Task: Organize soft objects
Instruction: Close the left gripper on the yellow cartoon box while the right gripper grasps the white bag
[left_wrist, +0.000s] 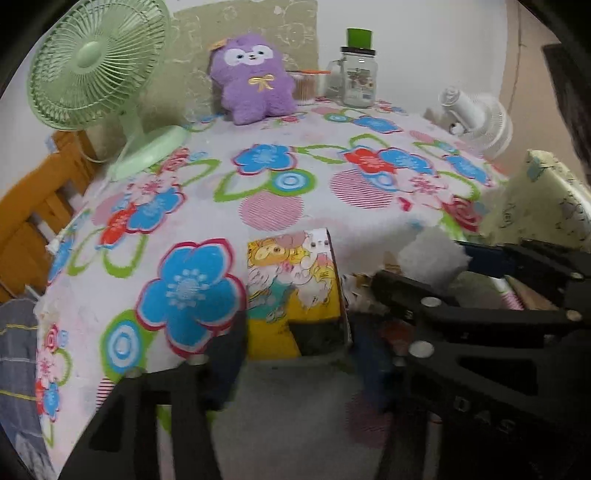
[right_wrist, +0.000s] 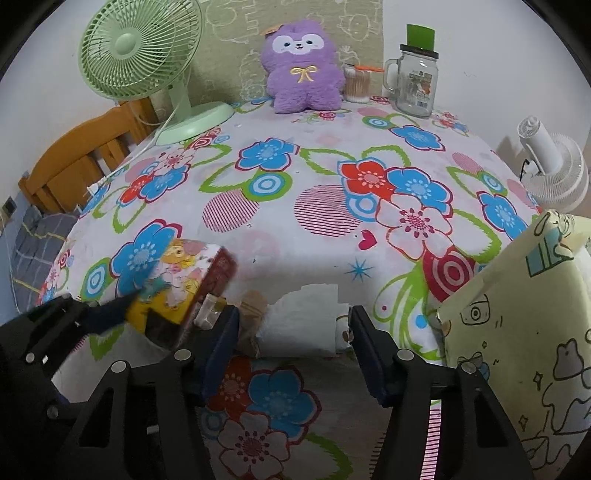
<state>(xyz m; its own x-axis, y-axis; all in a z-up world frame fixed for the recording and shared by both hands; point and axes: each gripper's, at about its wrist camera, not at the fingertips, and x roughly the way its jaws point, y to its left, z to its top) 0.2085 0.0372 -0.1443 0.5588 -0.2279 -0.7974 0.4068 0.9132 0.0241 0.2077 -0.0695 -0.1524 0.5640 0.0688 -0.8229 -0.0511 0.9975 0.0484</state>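
Right tongs (right_wrist: 291, 339), bottom centre of the right wrist view: spread wide, nothing between them. Just ahead, at the near edge of the surface (right_wrist: 295, 258), a white tissue wad (right_wrist: 306, 321) lies next to the cartoon tissue box (right_wrist: 184, 284). Left tongs (left_wrist: 295, 332), bottom of the left wrist view: spread, with the box's near end sitting in the gap; we cannot tell whether either pad touches it.

Risk, as we judge it: the box overhangs the edge and looks tilted, so a nudge from either tool could tip it off. The tissue is loose and light; a partial pinch could tear it or drag it over the edge.

The right view alone shows the tissue whole, and the left tool reaching the box from lower left. The left view alone shows the box's printed top face squarely.

Far back, top centre: purple plush (right_wrist: 301, 66), well apart, between green fan (right_wrist: 140, 48) and glass jar (right_wrist: 415, 85)
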